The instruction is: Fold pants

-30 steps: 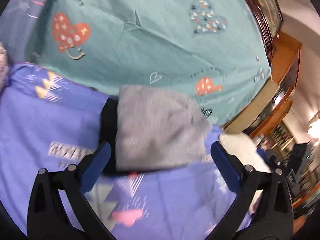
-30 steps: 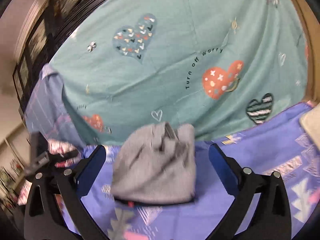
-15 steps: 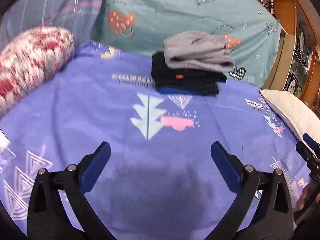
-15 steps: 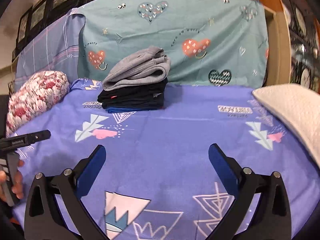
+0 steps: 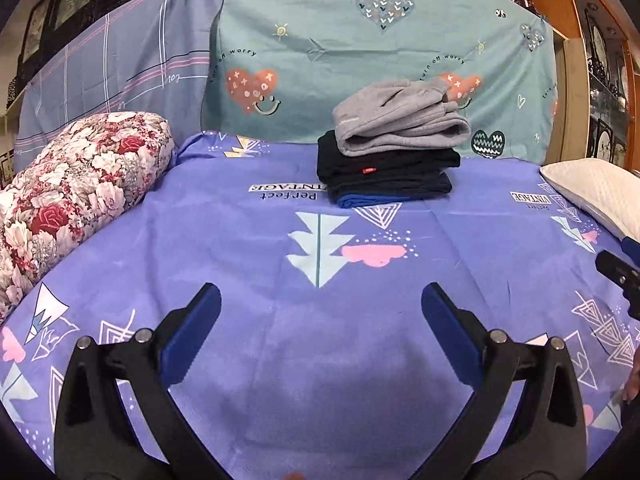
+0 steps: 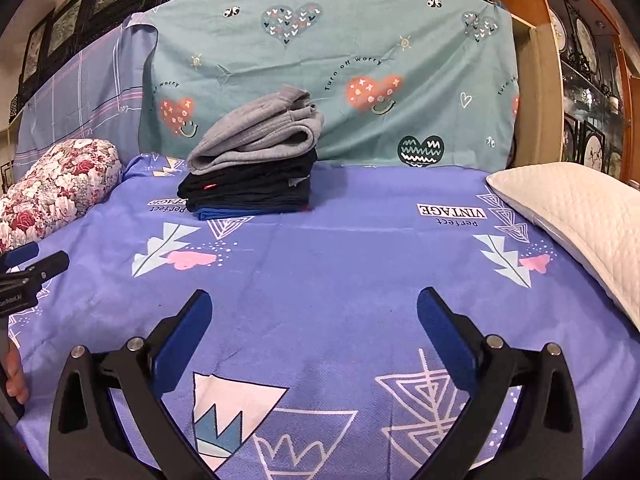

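Observation:
Folded grey pants (image 5: 400,120) lie on top of a stack of folded dark clothes (image 5: 388,176) at the far side of the bed; they also show in the right wrist view (image 6: 256,132) on the same stack (image 6: 248,192). My left gripper (image 5: 320,312) is open and empty, held over the purple sheet (image 5: 280,272) well in front of the stack. My right gripper (image 6: 314,312) is open and empty, also near the front of the bed. Each gripper shows at the edge of the other's view.
A floral bolster (image 5: 68,196) lies at the left edge of the bed. A white pillow (image 6: 576,216) lies at the right. A teal heart-print sheet (image 5: 360,48) hangs behind the stack. Wooden cabinets (image 6: 592,80) stand at the right.
Both grippers have pulled back from the grey pants, which stay on the stack. The stack now sits far off across the sheet.

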`<state>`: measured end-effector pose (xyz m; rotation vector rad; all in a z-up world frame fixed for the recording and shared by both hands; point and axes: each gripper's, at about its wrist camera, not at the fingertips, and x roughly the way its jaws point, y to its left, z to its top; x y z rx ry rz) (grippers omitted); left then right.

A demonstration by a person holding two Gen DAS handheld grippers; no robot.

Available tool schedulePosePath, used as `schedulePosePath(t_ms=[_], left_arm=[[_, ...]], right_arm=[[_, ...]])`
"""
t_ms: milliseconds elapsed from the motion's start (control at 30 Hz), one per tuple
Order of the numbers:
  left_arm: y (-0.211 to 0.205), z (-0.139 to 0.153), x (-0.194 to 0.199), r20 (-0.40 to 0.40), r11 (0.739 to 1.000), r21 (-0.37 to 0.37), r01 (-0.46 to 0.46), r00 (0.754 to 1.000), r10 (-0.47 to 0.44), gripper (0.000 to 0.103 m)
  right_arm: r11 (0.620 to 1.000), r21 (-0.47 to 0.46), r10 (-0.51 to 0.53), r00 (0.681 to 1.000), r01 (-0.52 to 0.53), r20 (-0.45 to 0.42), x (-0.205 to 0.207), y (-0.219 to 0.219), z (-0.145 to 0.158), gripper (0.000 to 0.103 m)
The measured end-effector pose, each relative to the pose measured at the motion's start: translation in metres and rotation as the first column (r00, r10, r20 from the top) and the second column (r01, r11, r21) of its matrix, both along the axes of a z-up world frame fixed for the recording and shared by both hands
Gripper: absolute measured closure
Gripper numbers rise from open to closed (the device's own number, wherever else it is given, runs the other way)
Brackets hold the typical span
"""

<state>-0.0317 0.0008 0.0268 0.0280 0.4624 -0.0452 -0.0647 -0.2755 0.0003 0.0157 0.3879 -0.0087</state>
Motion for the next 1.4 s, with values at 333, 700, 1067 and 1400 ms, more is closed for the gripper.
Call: schedulePosePath(t_ms=[333, 700, 1067, 1400], left_arm=[[0.006, -0.006, 0.008, -0.059, 0.999, 0.008, -0.032, 0.998, 0.032, 0.002], [0.003, -0.004, 0.005, -0.037, 0.999, 0.025, -0.021, 0.999, 0.022, 0.002], [-0.007, 0.002, 0.01, 0.036, 0.998, 0.058, 0.007, 0.999, -0.009, 0.002], [-0.001, -0.001, 0.015, -0.006, 1.0, 0.018, 0.008, 1.0, -0.008, 0.002]], right_arm=[[1.0, -0.011, -0.029, 1.0, 0.029, 0.004, 0.0, 0.001, -0.001, 0.001], [0.999, -0.015, -0.033, 0.999, 0.033, -0.001, -0.001, 0.001, -0.001, 0.001], [0.999, -0.015, -0.034, 0.999, 0.034, -0.005, -0.002, 0.001, 0.0, 0.001], [0.999, -0.014, -0.036, 0.999, 0.036, -0.005, 0.0, 0.002, 0.0, 0.001]])
